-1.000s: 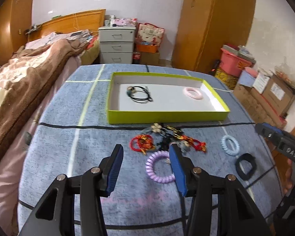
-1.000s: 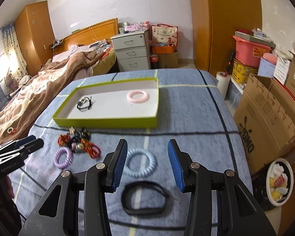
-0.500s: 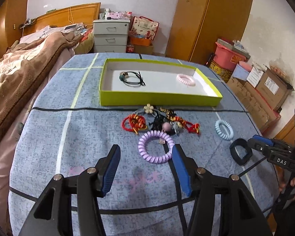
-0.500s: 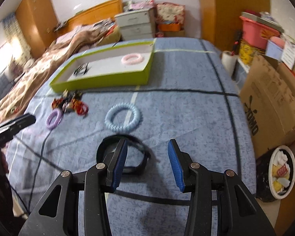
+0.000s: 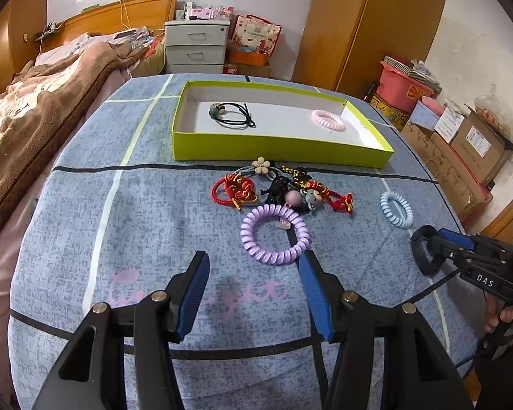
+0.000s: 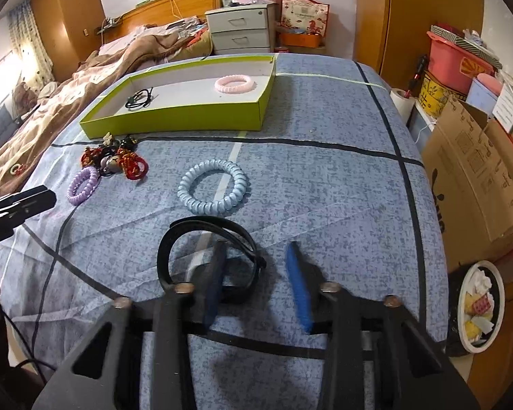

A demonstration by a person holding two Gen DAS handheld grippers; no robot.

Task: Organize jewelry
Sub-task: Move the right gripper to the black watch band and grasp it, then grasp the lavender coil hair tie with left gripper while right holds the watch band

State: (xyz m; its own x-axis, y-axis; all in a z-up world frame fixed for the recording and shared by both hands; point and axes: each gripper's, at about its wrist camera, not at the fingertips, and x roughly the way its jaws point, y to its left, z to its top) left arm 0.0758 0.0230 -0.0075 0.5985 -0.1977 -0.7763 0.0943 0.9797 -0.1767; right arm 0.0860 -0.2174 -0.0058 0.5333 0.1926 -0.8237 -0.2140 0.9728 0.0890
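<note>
1. We saw our right gripper [image 6: 256, 280] down over the black band [image 6: 208, 256] at the near edge of the cloth-covered table [image 6: 342, 177]. Its jaws had just been closing, with the band's right-hand rim between them (the left finger stood inside the loop, the right finger outside it). Whether the pads already pressed the rim we could not tell; a gap was visible beside the right pad.
2. The band lay flat, its long axis running across the fingers, so we judged that the closing line crossed the rim squarely.
3. Our left gripper [image 5: 253, 294] was wide open and empty, with the purple coil tie [image 5: 275, 235] just ahead of its tips.
4. The green tray [image 6: 174, 121] lay beyond, up and to the left of the band, holding a pink coil tie [image 6: 236, 83] and a black elastic [image 6: 140, 97]. The blue coil tie [image 6: 213, 188] lay between band and tray.
</note>
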